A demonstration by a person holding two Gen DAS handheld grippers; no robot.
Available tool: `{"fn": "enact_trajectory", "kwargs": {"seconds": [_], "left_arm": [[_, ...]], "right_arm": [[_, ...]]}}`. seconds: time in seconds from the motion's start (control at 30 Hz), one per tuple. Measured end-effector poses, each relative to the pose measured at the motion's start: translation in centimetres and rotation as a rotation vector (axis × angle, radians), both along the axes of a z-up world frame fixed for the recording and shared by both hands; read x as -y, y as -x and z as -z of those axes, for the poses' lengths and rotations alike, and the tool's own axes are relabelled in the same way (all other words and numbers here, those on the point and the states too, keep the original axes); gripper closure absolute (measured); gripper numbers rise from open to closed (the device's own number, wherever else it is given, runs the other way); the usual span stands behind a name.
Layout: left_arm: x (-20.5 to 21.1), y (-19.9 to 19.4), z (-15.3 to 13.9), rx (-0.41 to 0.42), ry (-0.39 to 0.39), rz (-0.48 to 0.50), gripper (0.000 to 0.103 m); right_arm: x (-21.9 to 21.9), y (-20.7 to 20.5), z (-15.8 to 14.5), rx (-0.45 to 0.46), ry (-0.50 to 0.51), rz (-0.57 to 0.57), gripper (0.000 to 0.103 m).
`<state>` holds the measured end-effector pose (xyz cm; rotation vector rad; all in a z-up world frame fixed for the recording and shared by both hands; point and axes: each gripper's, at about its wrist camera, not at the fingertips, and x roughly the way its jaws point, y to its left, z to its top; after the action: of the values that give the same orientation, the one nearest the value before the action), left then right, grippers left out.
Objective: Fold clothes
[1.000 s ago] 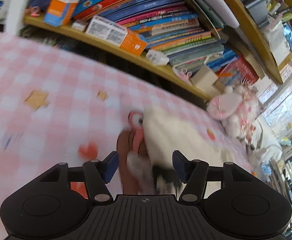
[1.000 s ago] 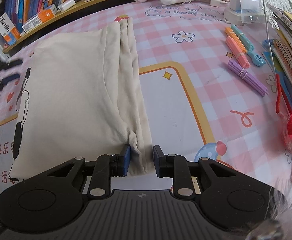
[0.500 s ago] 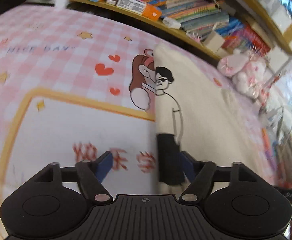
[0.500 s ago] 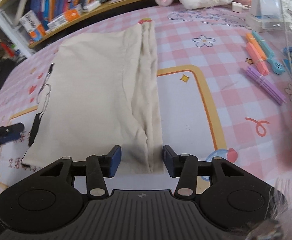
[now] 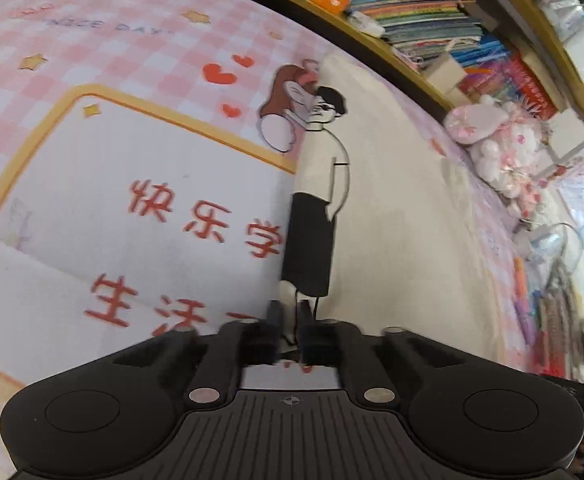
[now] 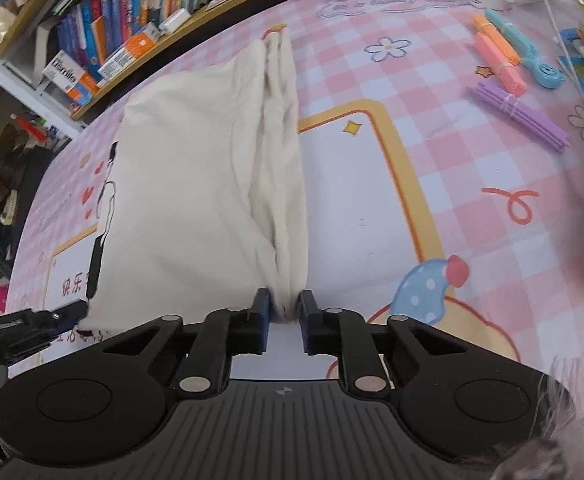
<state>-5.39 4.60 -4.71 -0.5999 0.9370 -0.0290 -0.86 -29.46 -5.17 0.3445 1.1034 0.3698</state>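
Both jaws have just been closing: the left hand-held gripper (image 5: 290,330) and right hand-held gripper (image 6: 285,312) are pinching the near corners of the cream shirt (image 6: 196,184) lying on the bench (image 6: 372,208), so lifting together toward the far hem looks next.

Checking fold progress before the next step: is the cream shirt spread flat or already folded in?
Partly folded. The cream shirt lies flat as a narrow panel, its right side doubled into layered pleats, and its printed figure is cut off along the left fold.

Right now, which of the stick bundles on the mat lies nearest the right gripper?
The purple bundle: it lies closer to the right gripper than the orange-pink bundle and the teal one beyond it.
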Motion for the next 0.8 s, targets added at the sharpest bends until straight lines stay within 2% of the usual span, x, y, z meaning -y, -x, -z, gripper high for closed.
{"fn": "enact_trajectory", "kwargs": {"seconds": [0.13, 0.33, 0.37, 0.53, 0.63, 0.67, 0.7, 0.77, 0.8], "left_arm": [[0.7, 0.7, -1.3, 0.015, -0.122, 0.023, 0.1], [1.1, 1.0, -1.1, 0.018, -0.172, 0.071, 0.098], [1.1, 1.1, -1.1, 0.02, -0.187, 0.076, 0.094], [2.0, 2.2, -2.3, 0.038, -0.318, 0.09, 0.09], [3.0, 3.1, -3.5, 0.105, -0.408, 0.111, 0.07], [3.4, 3.4, -3.9, 0.135, -0.436, 0.121, 0.06], [3.9, 3.7, -4.3, 0.165, -0.463, 0.133, 0.043], [4.9, 4.3, -4.9, 0.225, -0.509, 0.173, 0.026], [5.6, 4.4, -5.1, 0.245, -0.53, 0.2, 0.026]], "right_arm": [[-0.1, 0.7, -0.5, 0.013, -0.05, -0.042, 0.093], [0.0, 1.0, -0.3, 0.007, -0.043, -0.041, 0.093], [0.0, 1.1, -0.3, 0.008, -0.042, -0.042, 0.093], [0.4, 1.4, -0.3, -0.006, -0.02, -0.029, 0.08], [0.7, 1.4, 0.0, -0.021, -0.029, -0.017, 0.079], [0.7, 1.4, 0.1, -0.025, -0.029, -0.017, 0.079], [0.6, 1.4, 0.1, -0.026, -0.027, -0.017, 0.078], [0.4, 1.4, 0.0, -0.022, -0.017, -0.019, 0.079], [0.3, 1.4, 0.0, -0.022, -0.011, -0.016, 0.079]]}}
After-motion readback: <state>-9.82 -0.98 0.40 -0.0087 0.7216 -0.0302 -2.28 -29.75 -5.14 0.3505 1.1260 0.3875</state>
